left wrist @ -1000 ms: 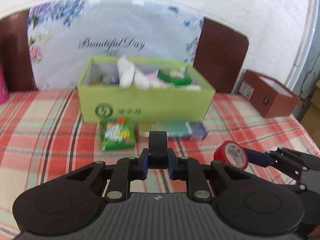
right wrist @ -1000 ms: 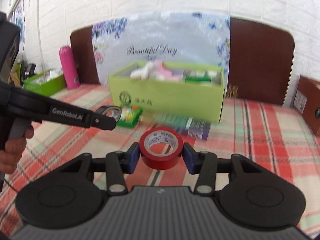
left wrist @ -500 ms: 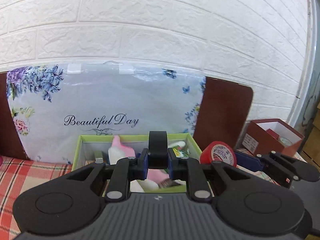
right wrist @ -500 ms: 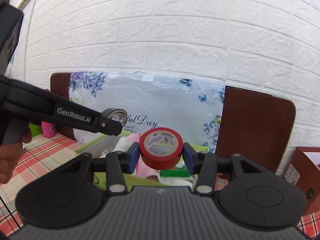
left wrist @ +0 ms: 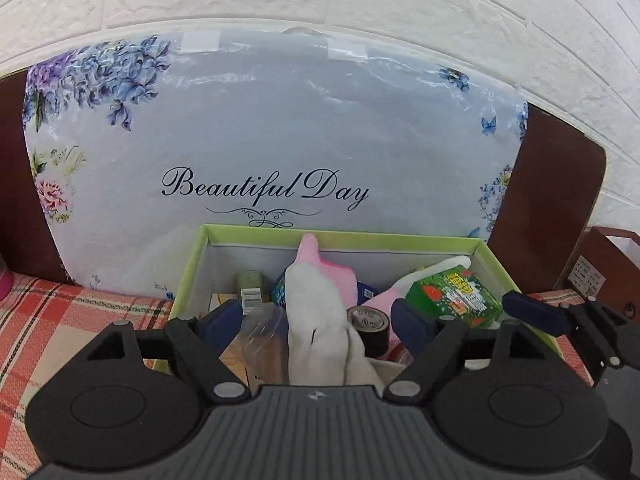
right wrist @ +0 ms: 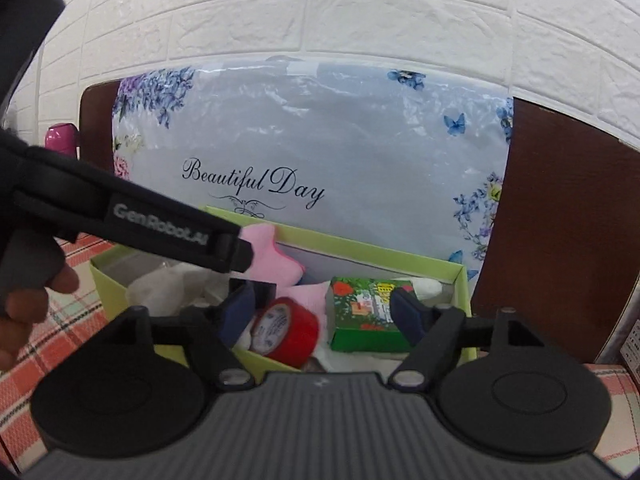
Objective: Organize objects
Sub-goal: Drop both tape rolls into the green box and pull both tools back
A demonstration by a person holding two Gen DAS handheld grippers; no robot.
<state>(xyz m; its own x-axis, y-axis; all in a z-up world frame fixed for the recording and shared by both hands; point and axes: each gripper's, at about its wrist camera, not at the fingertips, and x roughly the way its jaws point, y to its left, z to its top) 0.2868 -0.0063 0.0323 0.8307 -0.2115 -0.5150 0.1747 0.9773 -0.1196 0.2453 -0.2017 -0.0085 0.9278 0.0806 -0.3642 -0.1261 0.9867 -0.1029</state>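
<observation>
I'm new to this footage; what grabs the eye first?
The floral "Beautiful Day" package leaning on the white brick wall, then the lime-green box crammed with items in front of it. A red tape roll lies inside, free between the right gripper fingers as they open.

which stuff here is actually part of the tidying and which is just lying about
Part of the job:
- green box, taking the items
- red tape roll, lying in the box between the right gripper's opening jaws
- black tape roll, in the box between the left gripper's opening jaws

Just lying about:
- floral "Beautiful Day" bag
- brown box
- pink bottle
</observation>
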